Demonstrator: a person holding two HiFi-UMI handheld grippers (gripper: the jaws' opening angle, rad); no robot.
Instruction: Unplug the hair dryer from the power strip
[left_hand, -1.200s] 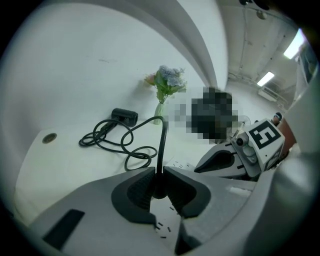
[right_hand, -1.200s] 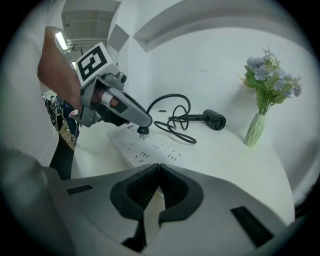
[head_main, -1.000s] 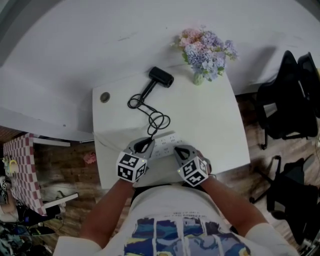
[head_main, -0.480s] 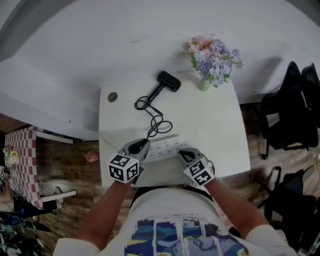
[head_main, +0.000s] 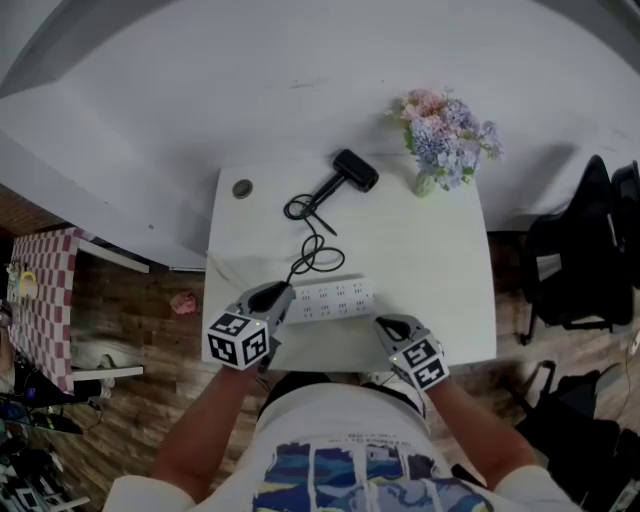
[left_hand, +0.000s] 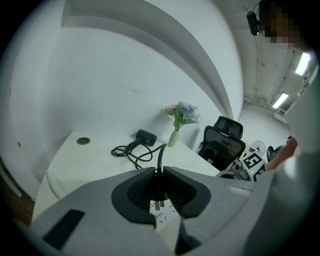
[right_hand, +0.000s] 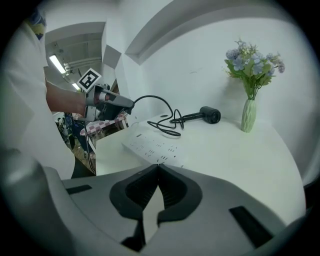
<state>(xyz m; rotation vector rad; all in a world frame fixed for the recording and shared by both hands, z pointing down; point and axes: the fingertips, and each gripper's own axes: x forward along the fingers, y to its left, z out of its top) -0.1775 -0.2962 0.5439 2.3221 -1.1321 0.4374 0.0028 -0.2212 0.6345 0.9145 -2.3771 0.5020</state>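
The white surface (head_main: 440, 300) carries a white power strip (head_main: 330, 298) lying flat between the left hand-held gripper (head_main: 280, 293) and the right hand-held gripper (head_main: 386, 322), one end near each. Well beyond both lies a black hair dryer (head_main: 352, 170), its cord (head_main: 312, 245) looping back across the surface toward the left one. A vase of flowers (head_main: 430, 183) stands far ahead of the right one, and a round grommet (head_main: 243, 188) sits far ahead of the left.

- plug (left_hand: 158, 187) has been pulled out of power strip (head_main: 332, 299) and lifted clear, prongs exposed, clamped in left gripper (head_main: 278, 296)
- right gripper (head_main: 388, 324) has been drawn back off the strip
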